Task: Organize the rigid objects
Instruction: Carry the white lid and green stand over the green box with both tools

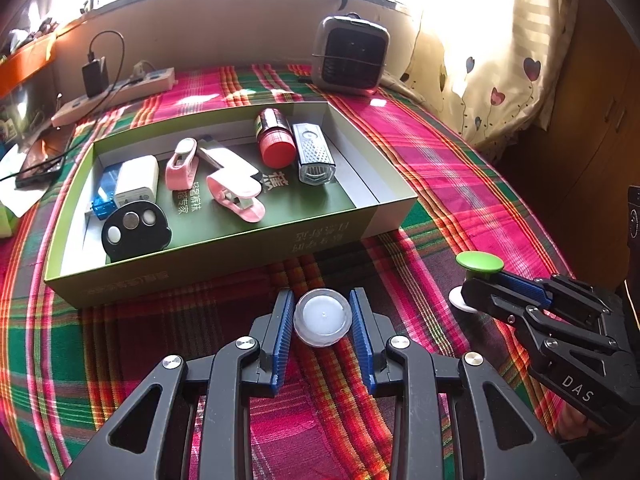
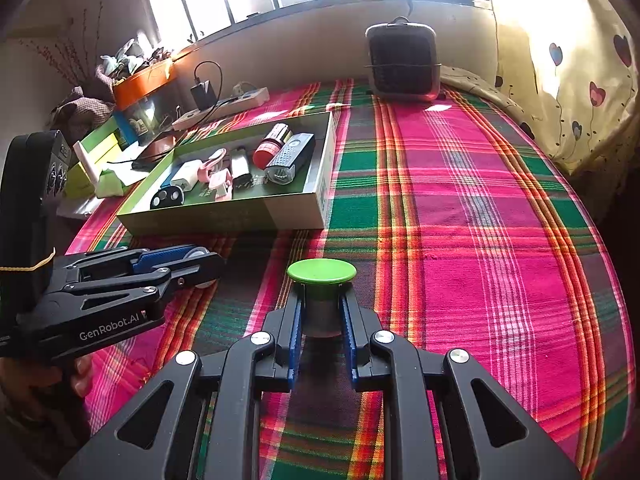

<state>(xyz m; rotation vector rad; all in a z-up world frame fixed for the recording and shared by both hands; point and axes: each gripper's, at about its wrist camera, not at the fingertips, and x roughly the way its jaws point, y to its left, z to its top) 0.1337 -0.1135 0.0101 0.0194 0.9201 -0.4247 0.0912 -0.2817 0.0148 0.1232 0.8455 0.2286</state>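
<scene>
My left gripper (image 1: 322,312) is shut on a round clear-and-white cap (image 1: 322,317), just in front of the green box (image 1: 224,264). My right gripper (image 2: 322,304) is shut on the grey stem of a green-topped knob (image 2: 321,271), held upright over the plaid cloth. In the left wrist view the right gripper (image 1: 476,288) shows at the right with the green-topped knob (image 1: 479,262). The box holds a red-capped bottle (image 1: 276,140), a grey bike light (image 1: 313,156), two pink clips (image 1: 236,192), a white charger (image 1: 136,182) and a black key fob (image 1: 134,228).
A grey heater (image 1: 350,56) stands at the back of the plaid-covered table (image 2: 460,200). A power strip (image 1: 116,94) with a plugged charger lies back left. Clutter and small boxes (image 2: 96,160) sit left of the green box. A heart-print curtain (image 2: 580,80) hangs at right.
</scene>
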